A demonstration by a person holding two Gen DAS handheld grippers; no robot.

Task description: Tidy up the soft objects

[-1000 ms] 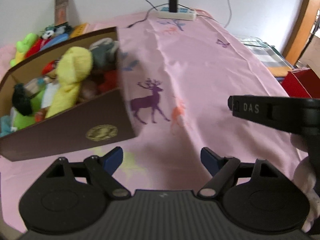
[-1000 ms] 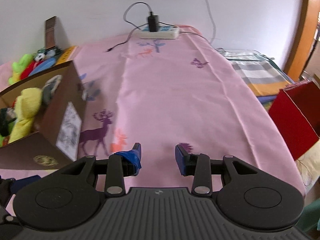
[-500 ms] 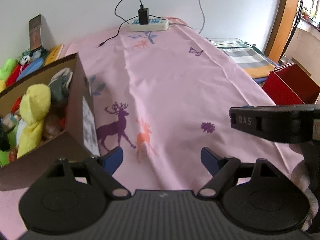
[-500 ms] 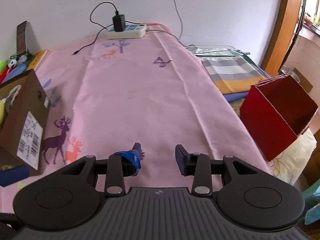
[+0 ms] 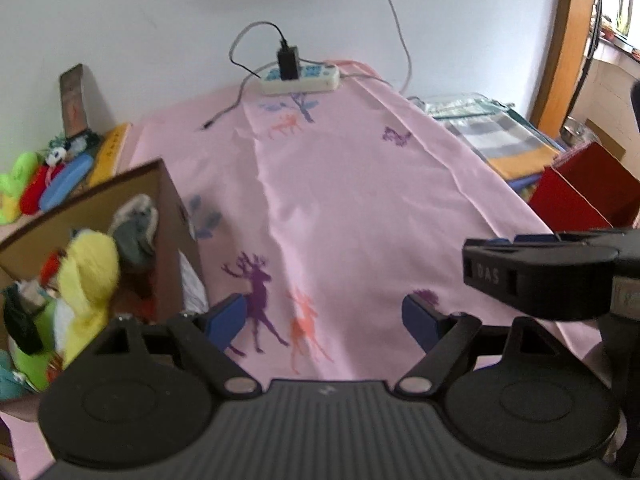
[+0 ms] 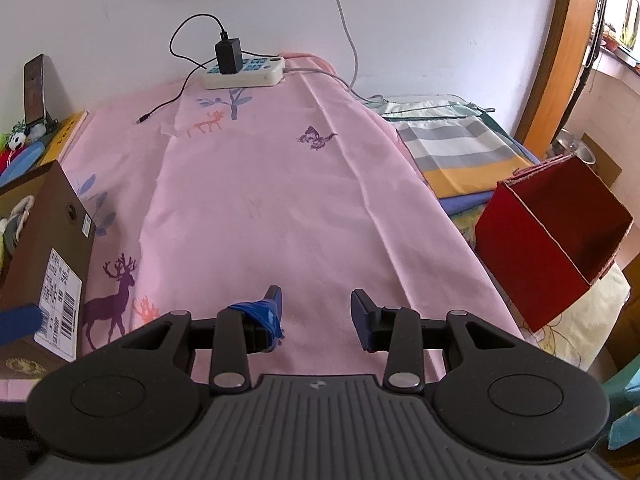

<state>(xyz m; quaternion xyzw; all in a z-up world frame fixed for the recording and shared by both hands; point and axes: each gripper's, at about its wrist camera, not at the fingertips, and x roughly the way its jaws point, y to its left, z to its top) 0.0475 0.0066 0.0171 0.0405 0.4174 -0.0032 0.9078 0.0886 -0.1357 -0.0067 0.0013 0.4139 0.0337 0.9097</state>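
Note:
A brown cardboard box [image 5: 176,216] stands at the left of the pink cloth, full of soft toys, with a yellow plush [image 5: 90,276] on top and a grey one [image 5: 134,224] behind it. The box's labelled end shows in the right wrist view [image 6: 52,256]. My left gripper [image 5: 324,316] is open and empty, just right of the box. My right gripper [image 6: 316,304] is open and empty over the bare cloth; its body shows at the right in the left wrist view [image 5: 536,276].
A red open box [image 6: 548,236] sits off the cloth's right edge, near folded striped bedding [image 6: 452,148]. A power strip with a charger [image 6: 244,68] lies at the far edge by the wall. More plush toys [image 5: 28,188] and a phone [image 6: 34,92] are at the far left.
Both views have swung right and away from the brown box, which now sits further left. Both grippers stayed open and empty. The red box has come further into view.

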